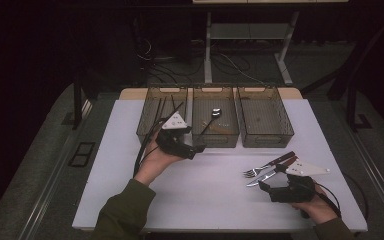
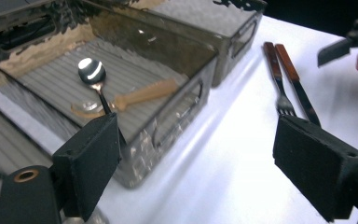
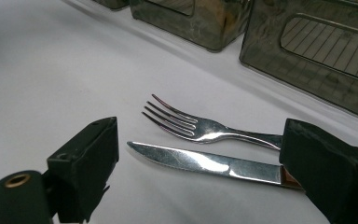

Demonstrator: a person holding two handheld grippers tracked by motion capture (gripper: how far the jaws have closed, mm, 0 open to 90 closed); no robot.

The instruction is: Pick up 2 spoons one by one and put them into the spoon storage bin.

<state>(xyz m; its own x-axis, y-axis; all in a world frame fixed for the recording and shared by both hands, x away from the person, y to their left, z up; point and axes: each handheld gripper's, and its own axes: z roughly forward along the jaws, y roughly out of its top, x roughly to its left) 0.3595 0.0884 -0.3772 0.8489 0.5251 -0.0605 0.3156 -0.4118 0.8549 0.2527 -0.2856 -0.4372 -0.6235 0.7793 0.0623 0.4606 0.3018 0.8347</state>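
At the far edge of the white table point(image 1: 130, 200), three smoky translucent bins in a row. Left bin point(image 1: 150, 107) holds dark thin sticks, probably chopsticks; hard to make out through the wall. Middle bin point(image 2: 177, 88) holds a metal spoon point(image 2: 92, 72) with a dark handle and a pale tan utensil point(image 2: 142, 93) lying across the ribbed floor, its bowl end half hidden behind the spoon handle. Right bin point(image 1: 265, 117) looks bare apart from a small speck. Beyond the table, dark floor with cables and the legs of another desk.

Fork point(image 3: 191, 126) and knife point(image 3: 205, 161) lie side by side on the table in front of the right bin, near the right edge, tines and blade tip toward the left. Both polished steel, reddish-brown handles; fork on the far side, knife nearer the person. Not quite touching at the working ends.

Right gripper point(image 1: 275, 181) sits low just behind the pair, jaws wide, nothing between the pads; its right jaw covers the knife's handle in its own view. Left gripper point(image 1: 192, 150) hangs in front of the middle bin, jaws spread wide and empty, aimed toward the cutlery. Nothing stands between either gripper and the fork and knife.
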